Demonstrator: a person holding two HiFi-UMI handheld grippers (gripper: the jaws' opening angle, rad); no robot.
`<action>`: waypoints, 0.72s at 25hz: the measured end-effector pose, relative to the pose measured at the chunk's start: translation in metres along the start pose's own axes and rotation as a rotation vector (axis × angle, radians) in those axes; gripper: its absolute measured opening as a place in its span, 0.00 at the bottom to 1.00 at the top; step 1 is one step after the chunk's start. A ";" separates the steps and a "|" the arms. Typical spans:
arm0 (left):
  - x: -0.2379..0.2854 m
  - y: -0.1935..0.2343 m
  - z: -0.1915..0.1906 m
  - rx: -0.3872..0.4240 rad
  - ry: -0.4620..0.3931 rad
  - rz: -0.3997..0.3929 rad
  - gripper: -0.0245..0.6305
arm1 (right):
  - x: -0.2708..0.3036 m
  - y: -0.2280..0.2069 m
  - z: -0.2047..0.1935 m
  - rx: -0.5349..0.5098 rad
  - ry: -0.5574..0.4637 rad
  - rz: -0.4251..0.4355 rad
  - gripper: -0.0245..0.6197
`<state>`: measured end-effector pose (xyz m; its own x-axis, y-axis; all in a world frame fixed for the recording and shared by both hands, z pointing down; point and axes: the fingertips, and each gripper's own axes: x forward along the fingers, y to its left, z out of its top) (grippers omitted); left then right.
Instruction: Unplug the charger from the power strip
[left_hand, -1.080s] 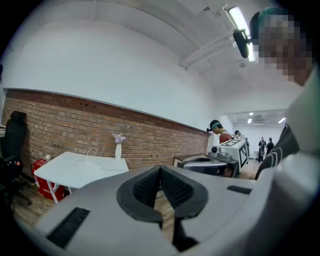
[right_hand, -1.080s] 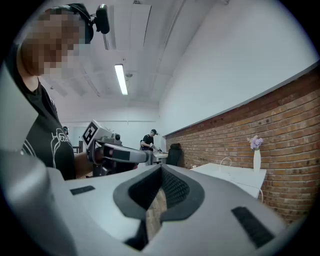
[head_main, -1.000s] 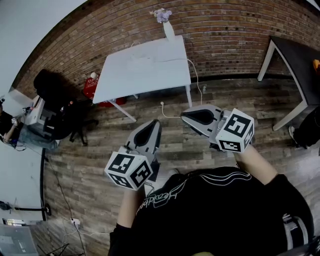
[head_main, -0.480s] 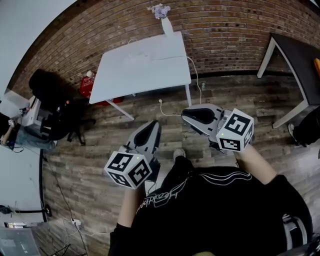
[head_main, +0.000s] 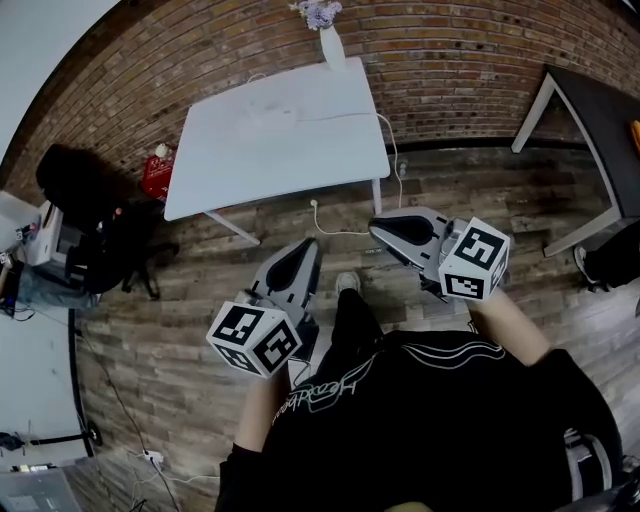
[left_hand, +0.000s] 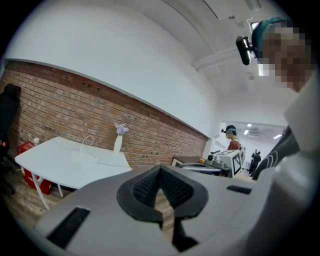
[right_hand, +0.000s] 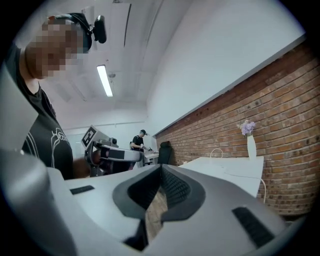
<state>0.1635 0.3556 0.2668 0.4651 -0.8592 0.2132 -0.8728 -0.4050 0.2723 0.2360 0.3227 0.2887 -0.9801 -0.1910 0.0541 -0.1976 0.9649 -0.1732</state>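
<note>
The white counter (head_main: 230, 160) is seen a little larger and nearer than in the earlier head views, and the vase (head_main: 330, 48) at its far edge has been carried up to the top of the picture. A shoe (head_main: 347, 283) is now put forward on the wooden floor (head_main: 180, 310), where a second ago only the dark clothing was seen. From this it is judged that the counter is being walked up to and that the unplugging itself has not yet been begun.

The left tool (head_main: 303, 252) and the right tool (head_main: 380, 230) are held in front of the body much as before, well apart from the counter. In both gripper views the jaws are closed together with nothing between them; only floor shows through the gap behind the pads.

The power strip (head_main: 268, 112) is taken to be the faint pale shape on the far middle of the counter. A white cable (head_main: 392, 150) is led from it over the right edge down to the floor. The charger cannot be told apart from it at this range.
</note>
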 end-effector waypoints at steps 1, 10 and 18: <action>0.004 0.013 0.003 0.007 -0.006 -0.004 0.04 | 0.010 -0.010 0.000 0.007 -0.002 -0.013 0.04; 0.063 0.160 0.039 -0.088 0.001 -0.070 0.04 | 0.132 -0.106 0.018 0.039 0.040 -0.065 0.03; 0.116 0.301 0.080 -0.094 0.029 -0.070 0.04 | 0.247 -0.196 0.030 0.083 0.101 -0.092 0.03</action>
<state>-0.0572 0.1086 0.2987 0.5294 -0.8202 0.2170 -0.8212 -0.4311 0.3738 0.0322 0.0813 0.3067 -0.9516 -0.2552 0.1713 -0.2919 0.9249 -0.2438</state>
